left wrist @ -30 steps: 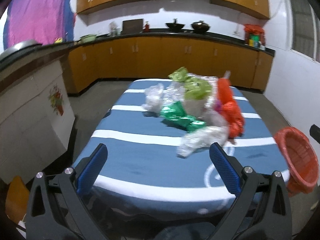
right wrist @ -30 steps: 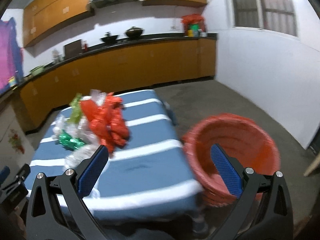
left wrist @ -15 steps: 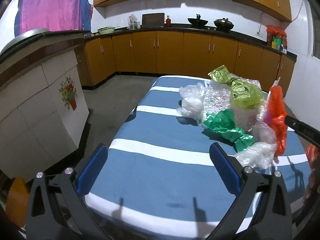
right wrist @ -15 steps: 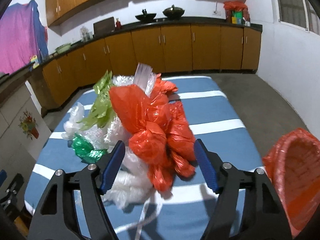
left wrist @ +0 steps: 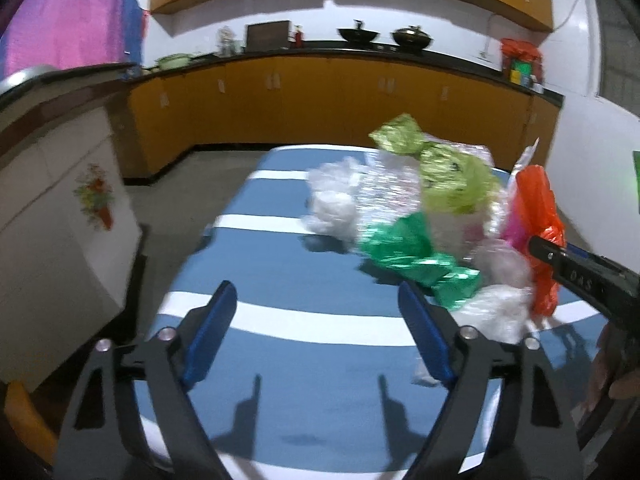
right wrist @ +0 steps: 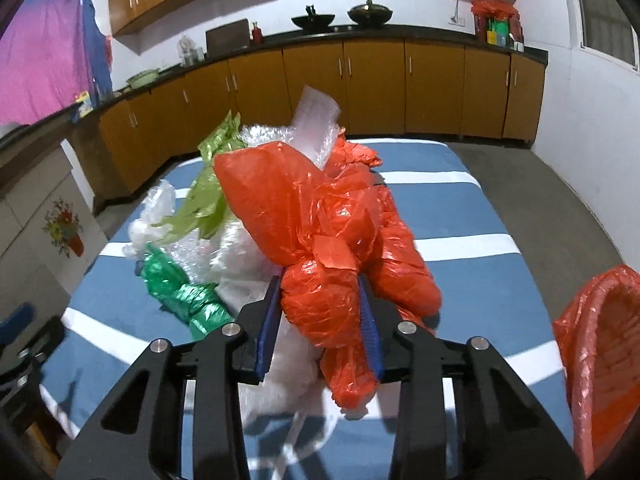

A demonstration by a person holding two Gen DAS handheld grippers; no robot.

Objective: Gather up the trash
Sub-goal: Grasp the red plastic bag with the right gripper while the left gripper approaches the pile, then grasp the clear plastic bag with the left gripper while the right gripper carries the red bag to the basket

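Since the earlier frames both grippers have come forward over the blue cloth-covered table with white stripes (right wrist: 460, 200), and both have narrowed. The right gripper (right wrist: 320, 320), wide apart before, now has its blue pads against the crumpled orange plastic bag (right wrist: 320, 232), jaws closing, the bag bulging between them. The left gripper (left wrist: 316, 332) is closing too, nothing between its fingers, only bare cloth under them. The orange bag sits at the near right edge of the heap of crumpled plastic wrappers (left wrist: 420, 208), green foil (left wrist: 416, 256) and clear film to its left. The orange plastic basket (right wrist: 600, 360) stands off the table's right side, near the right gripper.
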